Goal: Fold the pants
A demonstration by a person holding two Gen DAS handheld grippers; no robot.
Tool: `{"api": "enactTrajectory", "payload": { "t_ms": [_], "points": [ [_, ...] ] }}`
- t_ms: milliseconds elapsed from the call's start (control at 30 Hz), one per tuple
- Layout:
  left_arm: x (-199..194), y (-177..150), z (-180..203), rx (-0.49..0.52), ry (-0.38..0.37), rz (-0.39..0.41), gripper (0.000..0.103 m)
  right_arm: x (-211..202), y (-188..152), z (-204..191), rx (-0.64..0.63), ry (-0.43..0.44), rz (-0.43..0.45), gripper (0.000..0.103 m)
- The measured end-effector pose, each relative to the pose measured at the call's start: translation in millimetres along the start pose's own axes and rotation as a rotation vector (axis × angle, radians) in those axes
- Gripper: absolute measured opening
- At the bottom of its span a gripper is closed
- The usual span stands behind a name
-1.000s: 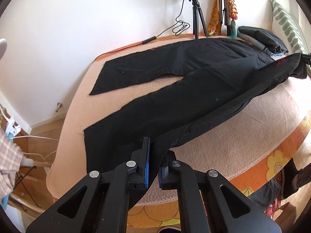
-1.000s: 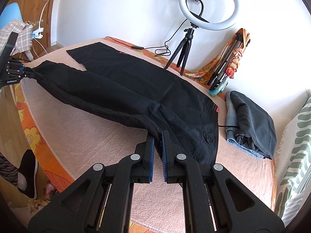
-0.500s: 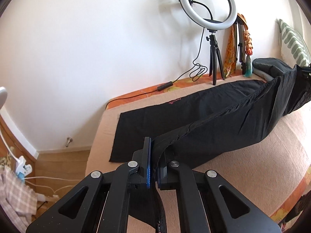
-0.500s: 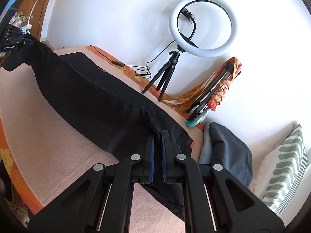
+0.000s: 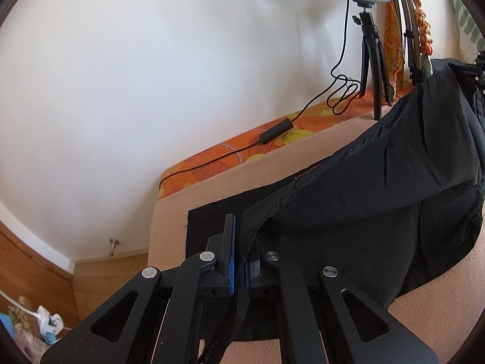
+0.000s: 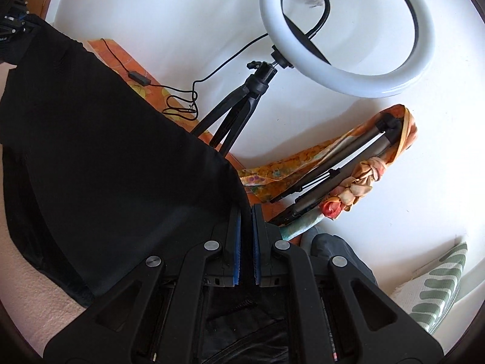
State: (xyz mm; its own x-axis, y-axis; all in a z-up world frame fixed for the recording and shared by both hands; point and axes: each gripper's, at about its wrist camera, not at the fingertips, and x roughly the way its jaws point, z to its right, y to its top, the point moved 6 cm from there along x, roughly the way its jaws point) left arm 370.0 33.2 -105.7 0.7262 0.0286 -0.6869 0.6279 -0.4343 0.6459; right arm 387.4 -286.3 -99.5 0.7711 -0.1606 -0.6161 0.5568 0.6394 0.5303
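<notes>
Black pants (image 5: 379, 200) hang stretched between my two grippers above a peach blanket (image 5: 224, 188) on the bed. My left gripper (image 5: 241, 257) is shut on the hem end of one leg, and the other leg lies flat on the blanket beneath it. My right gripper (image 6: 246, 242) is shut on the waist end of the pants (image 6: 115, 166). The right gripper shows at the far right of the left wrist view (image 5: 473, 72). The left gripper shows at the top left of the right wrist view (image 6: 13, 27).
A ring light on a tripod (image 6: 342, 30) stands at the wall with its cable (image 5: 272, 130) trailing along the orange flowered sheet. A folded tripod wrapped in an orange scarf (image 6: 348, 176), folded dark clothes (image 6: 333, 248) and a green-striped pillow (image 6: 439, 285) lie to the right.
Both grippers have lifted the near leg and waist off the blanket and carried them toward the wall, over the far leg. The cameras now point more at the wall.
</notes>
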Motion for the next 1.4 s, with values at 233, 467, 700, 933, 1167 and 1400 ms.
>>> {"api": "enactTrajectory", "payload": {
  "t_ms": [233,467,700,933,1167,1400],
  "points": [
    [55,5,-3,-0.016,-0.012,-0.053,0.009,76,-3,-21,-0.05,0.003,-0.081,0.006],
    [79,8,-14,-0.027,-0.008,-0.096,0.037,123,-11,-36,-0.058,0.01,-0.148,0.006],
    [66,8,-57,-0.155,-0.084,-0.1,0.063,139,-16,-43,-0.086,-0.017,-0.18,0.006],
    [40,-14,-107,-0.248,0.011,-0.081,0.063,147,-13,-49,-0.097,-0.035,-0.201,0.008],
    [35,-72,-99,-0.387,-0.127,-0.127,0.063,128,-9,-46,-0.092,-0.055,-0.18,0.044],
    [6,-109,-57,-0.474,-0.222,-0.076,0.061,39,-4,-44,0.034,0.03,-0.053,0.064]
  ]
}}
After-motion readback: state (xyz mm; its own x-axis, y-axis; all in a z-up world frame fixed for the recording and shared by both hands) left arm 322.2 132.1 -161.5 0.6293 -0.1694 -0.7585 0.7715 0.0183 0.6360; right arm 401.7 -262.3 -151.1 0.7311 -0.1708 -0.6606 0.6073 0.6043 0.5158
